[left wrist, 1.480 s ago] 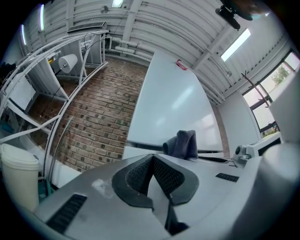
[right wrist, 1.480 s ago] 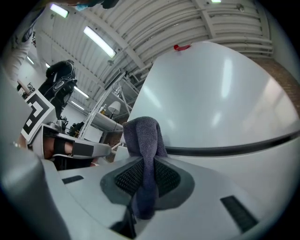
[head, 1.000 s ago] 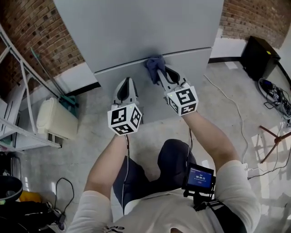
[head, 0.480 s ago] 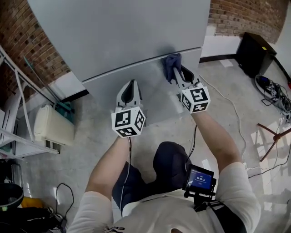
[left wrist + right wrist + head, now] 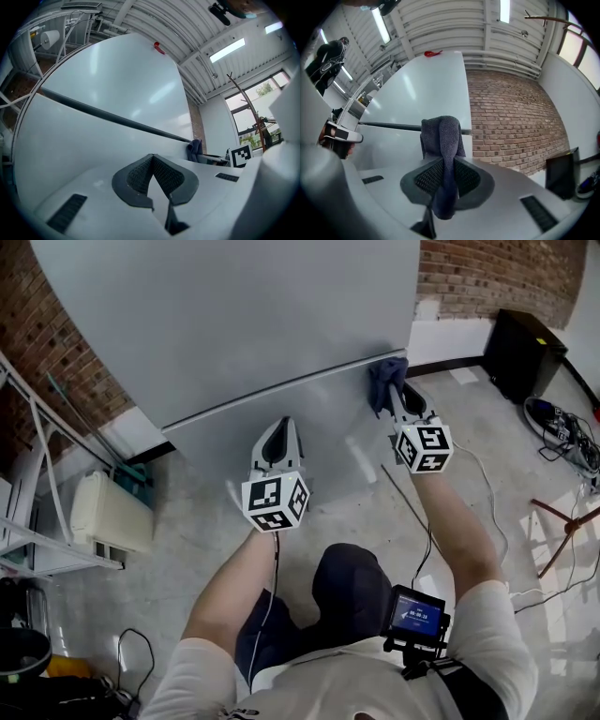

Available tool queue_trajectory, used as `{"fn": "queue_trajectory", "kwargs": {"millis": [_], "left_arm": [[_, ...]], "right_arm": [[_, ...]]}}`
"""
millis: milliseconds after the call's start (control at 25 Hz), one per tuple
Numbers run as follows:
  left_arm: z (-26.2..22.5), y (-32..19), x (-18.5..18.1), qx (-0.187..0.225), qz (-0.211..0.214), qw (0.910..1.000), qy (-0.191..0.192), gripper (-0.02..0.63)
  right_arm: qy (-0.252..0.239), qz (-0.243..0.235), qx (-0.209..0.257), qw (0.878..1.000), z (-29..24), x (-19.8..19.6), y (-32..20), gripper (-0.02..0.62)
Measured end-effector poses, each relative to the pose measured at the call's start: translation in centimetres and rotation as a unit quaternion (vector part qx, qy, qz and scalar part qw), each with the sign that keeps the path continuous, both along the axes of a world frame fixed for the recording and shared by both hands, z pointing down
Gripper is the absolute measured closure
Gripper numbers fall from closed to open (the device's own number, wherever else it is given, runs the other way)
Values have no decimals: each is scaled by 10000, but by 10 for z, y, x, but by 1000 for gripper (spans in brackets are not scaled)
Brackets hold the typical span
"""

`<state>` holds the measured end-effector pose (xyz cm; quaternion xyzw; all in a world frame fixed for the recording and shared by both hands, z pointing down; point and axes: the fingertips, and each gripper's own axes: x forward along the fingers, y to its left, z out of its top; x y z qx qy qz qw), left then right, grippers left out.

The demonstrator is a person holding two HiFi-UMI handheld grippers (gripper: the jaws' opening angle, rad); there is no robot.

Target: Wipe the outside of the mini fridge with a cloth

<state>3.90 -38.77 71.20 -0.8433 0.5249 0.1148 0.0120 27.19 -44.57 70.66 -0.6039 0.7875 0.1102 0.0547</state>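
Note:
The grey mini fridge (image 5: 244,324) fills the top of the head view, a dark door seam (image 5: 281,392) running across its front. My right gripper (image 5: 398,399) is shut on a dark blue cloth (image 5: 386,381), which is pressed to the fridge at the seam's right end near the corner. In the right gripper view the cloth (image 5: 443,154) hangs between the jaws against the fridge (image 5: 417,108). My left gripper (image 5: 278,435) is shut and holds nothing, close to the lower door. The left gripper view shows the fridge front (image 5: 93,108) and the cloth (image 5: 194,150) far right.
A brick wall (image 5: 497,277) stands behind the fridge. A black box (image 5: 525,352) and cables (image 5: 562,427) lie on the floor at right. A white metal shelf (image 5: 37,484) and a cream container (image 5: 108,507) stand at left. The person's knee (image 5: 352,592) is below the grippers.
My right gripper has slid the cloth rightward along the door seam to the fridge's right edge. The left gripper has shifted slightly right and stays shut.

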Motion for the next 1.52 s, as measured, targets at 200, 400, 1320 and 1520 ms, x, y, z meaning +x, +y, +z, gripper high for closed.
{"fn": "queue_trajectory", "kwargs": {"millis": [200, 400, 1320, 1520], "left_arm": [[0, -1, 4, 9, 5, 10000, -17, 603], [-2, 5, -7, 32, -82, 10000, 26, 602], [31, 50, -214, -101, -1460, 9889, 260, 603], [41, 64, -257, -174, -1737, 9844, 234, 603]], "right_arm": [[-24, 9, -10, 10000, 0, 4, -3, 538], [-47, 41, -50, 10000, -1, 0, 3, 538], [391, -2696, 17, 9622, 21, -342, 94, 538], [429, -2978, -42, 9536, 31, -404, 99, 538]]}}
